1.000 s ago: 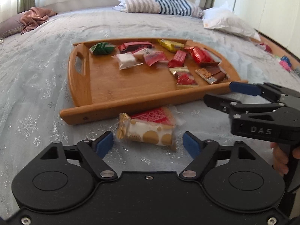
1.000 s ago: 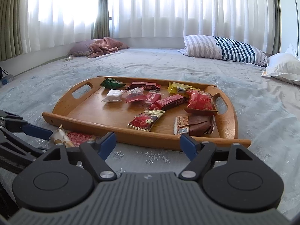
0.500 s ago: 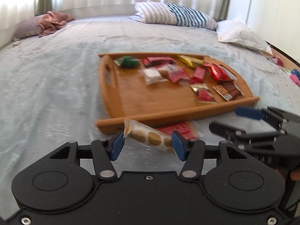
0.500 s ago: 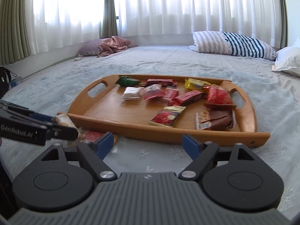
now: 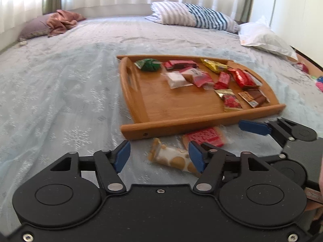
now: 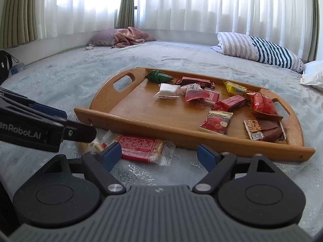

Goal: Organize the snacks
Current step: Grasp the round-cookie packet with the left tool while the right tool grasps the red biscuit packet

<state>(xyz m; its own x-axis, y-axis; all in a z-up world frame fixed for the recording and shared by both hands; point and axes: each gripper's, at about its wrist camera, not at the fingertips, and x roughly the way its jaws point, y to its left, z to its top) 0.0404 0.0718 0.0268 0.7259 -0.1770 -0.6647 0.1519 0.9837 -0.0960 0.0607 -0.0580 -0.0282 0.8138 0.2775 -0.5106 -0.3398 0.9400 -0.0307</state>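
Observation:
A wooden tray (image 5: 181, 125) (image 6: 141, 124) lies on the bed with several wrapped snacks on it. Two packets rest on the bedspread in front of its near rim: a cookie packet (image 5: 171, 158) and a red packet (image 5: 203, 136) (image 6: 141, 147). My left gripper (image 5: 158, 158) straddles the cookie packet. Its jaws are opening, with a gap between the left pad and the packet. My right gripper (image 6: 159, 154) is open just short of the red packet, which lies near its left finger (image 6: 112, 153). The left gripper's fingers (image 6: 50, 129) hide most of the cookie packet in the right wrist view.
A striped pillow (image 5: 193, 18) and a white pillow (image 5: 264, 38) lie at the far side of the bed. A pink cloth on a purple cushion (image 6: 129, 37) sits by the curtains. Small items (image 5: 319, 82) lie at the right edge.
My left gripper closed in on the cookie packet, tilting it up, then widened again; the packet now lies flat. My right gripper slid left, level with the red packet.

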